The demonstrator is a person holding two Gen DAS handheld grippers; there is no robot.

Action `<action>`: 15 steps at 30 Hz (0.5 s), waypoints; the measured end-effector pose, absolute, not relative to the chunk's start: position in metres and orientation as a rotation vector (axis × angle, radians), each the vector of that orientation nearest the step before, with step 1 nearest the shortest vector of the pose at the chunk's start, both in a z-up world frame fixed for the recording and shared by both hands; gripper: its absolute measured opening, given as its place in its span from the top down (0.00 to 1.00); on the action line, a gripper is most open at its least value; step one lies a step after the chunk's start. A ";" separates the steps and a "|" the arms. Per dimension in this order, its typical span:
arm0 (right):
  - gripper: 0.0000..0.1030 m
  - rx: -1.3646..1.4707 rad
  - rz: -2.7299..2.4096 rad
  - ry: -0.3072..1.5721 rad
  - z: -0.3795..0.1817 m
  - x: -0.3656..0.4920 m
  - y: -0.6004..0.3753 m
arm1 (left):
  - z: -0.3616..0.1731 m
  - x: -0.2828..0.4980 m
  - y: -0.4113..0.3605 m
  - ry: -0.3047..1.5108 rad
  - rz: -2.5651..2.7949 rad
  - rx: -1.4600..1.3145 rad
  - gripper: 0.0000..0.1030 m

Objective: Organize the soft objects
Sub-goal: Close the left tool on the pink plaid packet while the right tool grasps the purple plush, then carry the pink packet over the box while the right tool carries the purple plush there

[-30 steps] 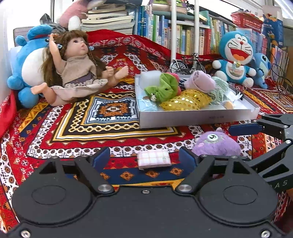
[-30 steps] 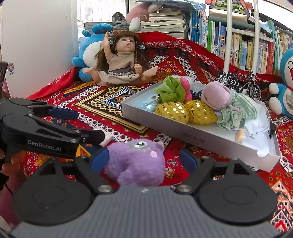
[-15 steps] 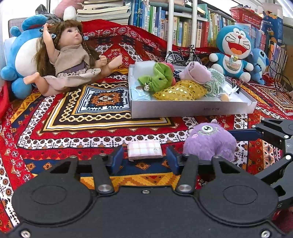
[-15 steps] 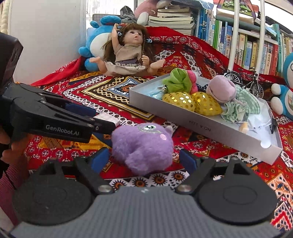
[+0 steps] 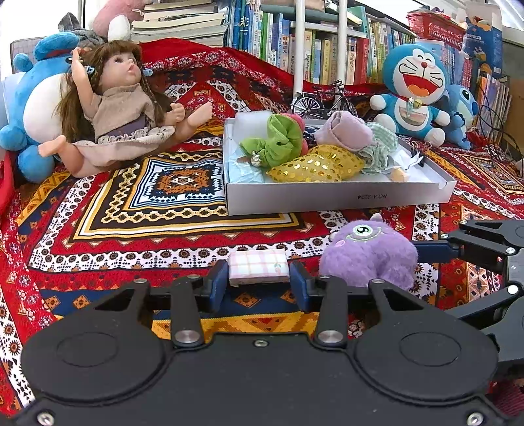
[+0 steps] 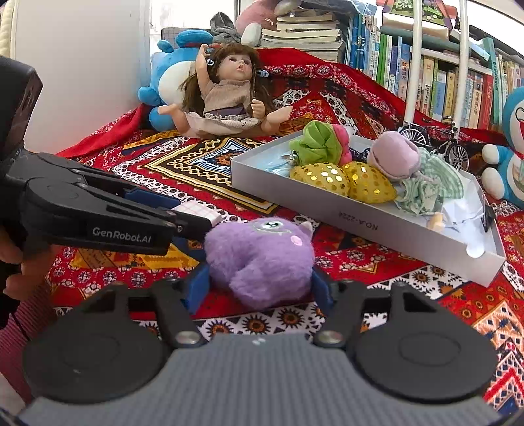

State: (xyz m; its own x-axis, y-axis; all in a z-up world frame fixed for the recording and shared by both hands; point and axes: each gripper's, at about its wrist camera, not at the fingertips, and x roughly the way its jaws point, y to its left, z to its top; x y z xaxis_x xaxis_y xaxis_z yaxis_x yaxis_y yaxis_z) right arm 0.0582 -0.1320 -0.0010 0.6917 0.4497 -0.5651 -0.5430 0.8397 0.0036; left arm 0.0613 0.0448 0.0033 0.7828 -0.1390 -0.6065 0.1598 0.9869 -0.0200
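Surface is a bed or low platform under a red patterned blanket [image 5: 170, 183], w/ diamond and flower borders in blue, yellow, white. Behind it runs a bookshelf [image 5: 327, 52] packed w/ upright books, white posts in front, a stack of books [image 5: 180, 23] lying flat at the far left. A white wall panel [image 6: 82, 72] closes the left side in the right wrist view.

On the blanket: a doll [image 5: 121, 111] leaning on a blue plush [image 5: 29, 108], a blue cat plush [image 5: 414, 88] far right, a small model bicycle [image 5: 322, 100]. A shallow white box [image 5: 327, 198] holds a green scrunchie [image 5: 278, 141], gold sequin pieces [image 5: 314, 165] and other soft bits; its front wall reads "NO.A-2224", printed upside down, last digits a bit unclear.

Left gripper [image 5: 258, 278]: jaws have just been closing and now sit against both ends of a small pink checked packet [image 5: 258, 270] lying on the blanket, in front of the box. Its arm reads "GenRobot.AI" in the right wrist view.

Right gripper [image 6: 258, 288]: jaws have just been closing round the purple plush [image 6: 262, 259], just right of the packet; the pads press its sides.
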 end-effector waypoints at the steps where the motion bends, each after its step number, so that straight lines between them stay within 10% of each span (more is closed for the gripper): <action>1: 0.35 -0.172 0.554 0.581 -0.001 0.058 -0.132 | 0.004 0.061 0.045 0.650 -0.162 0.033 0.62; 15: 0.36 -0.140 0.456 0.536 0.016 0.063 -0.151 | 0.022 0.073 0.037 0.607 -0.176 0.034 0.62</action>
State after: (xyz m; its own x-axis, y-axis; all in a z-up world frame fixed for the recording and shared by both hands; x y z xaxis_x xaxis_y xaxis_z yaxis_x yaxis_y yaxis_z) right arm 0.0628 -0.1505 0.0159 0.7631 0.3818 -0.5214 -0.4535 0.8912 -0.0113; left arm 0.0732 0.0366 0.0218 0.8067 -0.1547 -0.5704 0.1744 0.9845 -0.0203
